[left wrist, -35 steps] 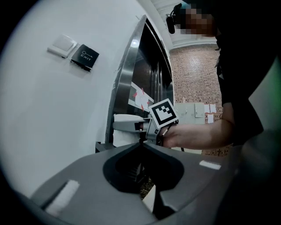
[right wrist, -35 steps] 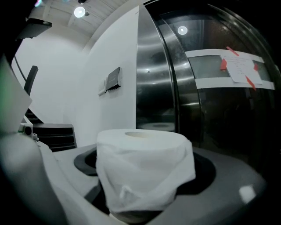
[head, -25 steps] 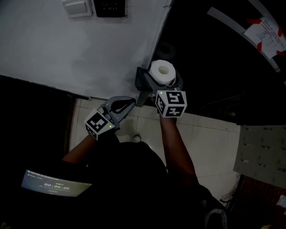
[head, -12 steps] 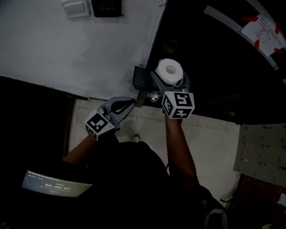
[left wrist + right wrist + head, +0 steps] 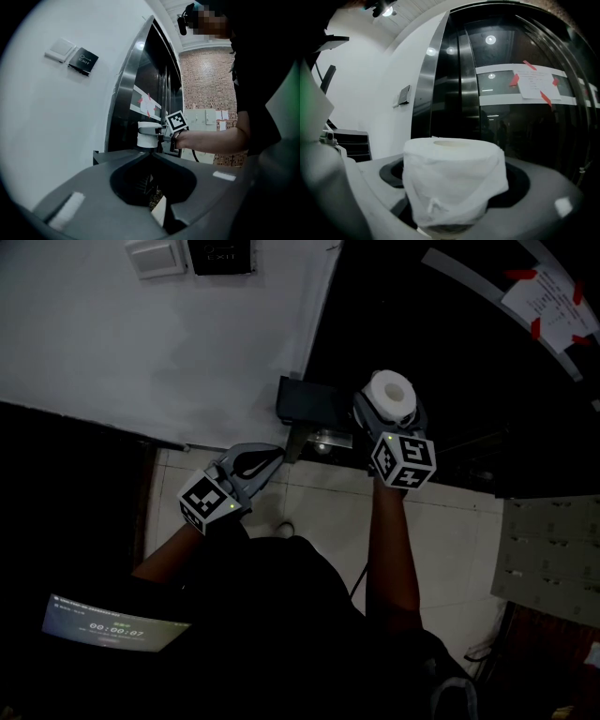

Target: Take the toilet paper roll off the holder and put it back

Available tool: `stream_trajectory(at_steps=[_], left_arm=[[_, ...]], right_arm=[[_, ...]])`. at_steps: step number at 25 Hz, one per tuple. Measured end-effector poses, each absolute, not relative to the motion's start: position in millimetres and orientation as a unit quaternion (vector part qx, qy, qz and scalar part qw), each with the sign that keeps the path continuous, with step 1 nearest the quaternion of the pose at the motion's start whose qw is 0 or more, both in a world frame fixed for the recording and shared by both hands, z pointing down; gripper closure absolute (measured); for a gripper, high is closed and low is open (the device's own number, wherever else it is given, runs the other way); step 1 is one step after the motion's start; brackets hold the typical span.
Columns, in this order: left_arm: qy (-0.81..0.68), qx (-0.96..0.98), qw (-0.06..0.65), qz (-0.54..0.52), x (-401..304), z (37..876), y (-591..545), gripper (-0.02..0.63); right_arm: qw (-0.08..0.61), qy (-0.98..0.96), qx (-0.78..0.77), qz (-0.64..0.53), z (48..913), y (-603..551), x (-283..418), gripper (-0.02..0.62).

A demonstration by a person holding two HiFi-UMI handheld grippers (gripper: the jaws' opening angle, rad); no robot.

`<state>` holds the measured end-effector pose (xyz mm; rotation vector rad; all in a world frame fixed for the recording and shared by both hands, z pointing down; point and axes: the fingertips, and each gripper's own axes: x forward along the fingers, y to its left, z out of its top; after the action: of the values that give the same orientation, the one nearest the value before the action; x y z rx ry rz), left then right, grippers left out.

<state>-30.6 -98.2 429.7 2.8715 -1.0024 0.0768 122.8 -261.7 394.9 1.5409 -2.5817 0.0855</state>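
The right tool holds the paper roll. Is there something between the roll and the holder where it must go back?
Nothing visible stands between them. The roll, gripped in the right tool, hangs just right of the holder. The shut left tool sits on the holder's other side, out of that path.

Left gripper (image 5: 151, 153) — jaws together, empty
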Motion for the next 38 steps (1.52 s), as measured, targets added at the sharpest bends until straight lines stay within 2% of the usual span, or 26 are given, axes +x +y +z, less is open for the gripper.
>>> stream_trajectory(at_steps=[8, 11, 22, 32, 38], left_arm=[[-0.327, 0.943, 0.048, 0.026, -30, 433, -97, 0.601], [-0.327, 0.943, 0.052, 0.027, -30, 432, -96, 0.601], [-0.332, 0.941, 0.056, 0.031, -38, 432, -94, 0.601], [-0.326, 0.943, 0.053, 0.029, -35, 432, -95, 0.601], [-0.327, 0.943, 0.048, 0.03, -38, 437, -94, 0.603]], right_arm=[[0.079, -0.843, 0.531, 0.032, 409, -267, 156, 0.123], [0.057, -0.84, 0.536, 0.051, 414, -268, 163, 0.123], [-0.121, -0.791, 0.565, 0.199, 460, -273, 199, 0.123], [-0.38, -0.637, 0.474, 0.475, 556, -270, 202, 0.123], [-0.452, -0.562, 0.446, 0.531, 590, -265, 191, 0.123]])
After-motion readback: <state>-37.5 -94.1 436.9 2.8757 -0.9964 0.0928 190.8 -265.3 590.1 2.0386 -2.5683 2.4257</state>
